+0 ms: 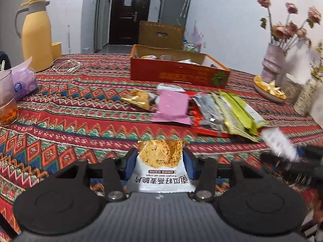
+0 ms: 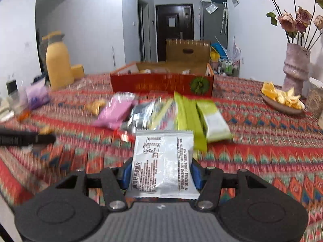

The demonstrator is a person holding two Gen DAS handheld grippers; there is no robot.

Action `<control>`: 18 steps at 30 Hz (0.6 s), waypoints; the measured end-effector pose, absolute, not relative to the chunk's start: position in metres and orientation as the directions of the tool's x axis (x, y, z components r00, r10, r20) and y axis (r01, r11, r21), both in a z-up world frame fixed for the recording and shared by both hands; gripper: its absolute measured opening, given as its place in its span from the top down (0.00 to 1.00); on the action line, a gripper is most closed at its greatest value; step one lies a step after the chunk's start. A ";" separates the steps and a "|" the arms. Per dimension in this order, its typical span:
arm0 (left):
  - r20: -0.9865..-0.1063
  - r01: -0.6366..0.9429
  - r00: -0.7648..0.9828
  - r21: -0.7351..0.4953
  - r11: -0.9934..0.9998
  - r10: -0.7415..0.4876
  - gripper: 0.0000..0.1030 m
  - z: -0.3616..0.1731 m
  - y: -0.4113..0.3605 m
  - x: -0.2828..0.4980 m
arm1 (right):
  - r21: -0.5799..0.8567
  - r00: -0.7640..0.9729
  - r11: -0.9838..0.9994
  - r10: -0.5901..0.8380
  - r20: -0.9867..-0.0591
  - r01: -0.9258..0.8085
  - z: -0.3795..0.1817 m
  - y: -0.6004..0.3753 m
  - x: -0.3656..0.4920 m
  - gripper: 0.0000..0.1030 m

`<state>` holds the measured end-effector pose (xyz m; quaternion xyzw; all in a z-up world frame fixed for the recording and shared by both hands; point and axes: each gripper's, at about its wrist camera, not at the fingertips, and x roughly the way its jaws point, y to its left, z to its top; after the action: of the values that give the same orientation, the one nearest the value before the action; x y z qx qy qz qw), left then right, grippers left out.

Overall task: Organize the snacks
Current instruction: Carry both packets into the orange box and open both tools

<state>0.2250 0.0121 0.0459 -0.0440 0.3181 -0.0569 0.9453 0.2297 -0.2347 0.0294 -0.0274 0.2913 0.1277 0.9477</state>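
Observation:
My left gripper (image 1: 160,162) is shut on a white and gold pumpkin-seed crisp packet (image 1: 161,167), held above the tablecloth. My right gripper (image 2: 162,170) is shut on a white snack packet (image 2: 163,165), printed back side up; it shows blurred at the right edge of the left wrist view (image 1: 279,144). Loose snacks lie ahead on the cloth: a pink packet (image 1: 173,105) (image 2: 116,109), a gold packet (image 1: 139,98), a silver pack (image 1: 210,111) and green bars (image 1: 240,113) (image 2: 191,113). Behind them stands an open red cardboard box (image 1: 177,72) (image 2: 161,83) with some snacks inside.
A yellow thermos (image 1: 36,36) (image 2: 58,66), purple tissue pack (image 1: 23,82) and glass (image 1: 7,98) stand at the left. A plate of orange peel (image 1: 268,90) (image 2: 282,98) and a vase of flowers (image 1: 274,60) (image 2: 294,68) stand at the right. The left gripper's body (image 2: 24,139) shows at the left.

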 end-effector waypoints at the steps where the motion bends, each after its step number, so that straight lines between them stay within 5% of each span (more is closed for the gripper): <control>1: -0.595 0.083 0.792 -0.118 0.990 -0.137 0.52 0.047 0.009 0.222 | 0.011 0.794 0.963 0.228 -0.564 -0.269 0.027 -0.233 0.222 0.47; 18: -0.545 0.142 0.816 -0.130 0.981 -0.190 0.52 0.076 0.009 0.252 | 0.077 0.797 0.944 0.313 -0.517 -0.321 0.046 -0.243 0.233 0.47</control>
<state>0.2523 0.0090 0.0762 -0.0415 0.2901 -0.0874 0.9521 0.2332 -0.2433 0.0460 -0.0075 0.2713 0.1674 0.9478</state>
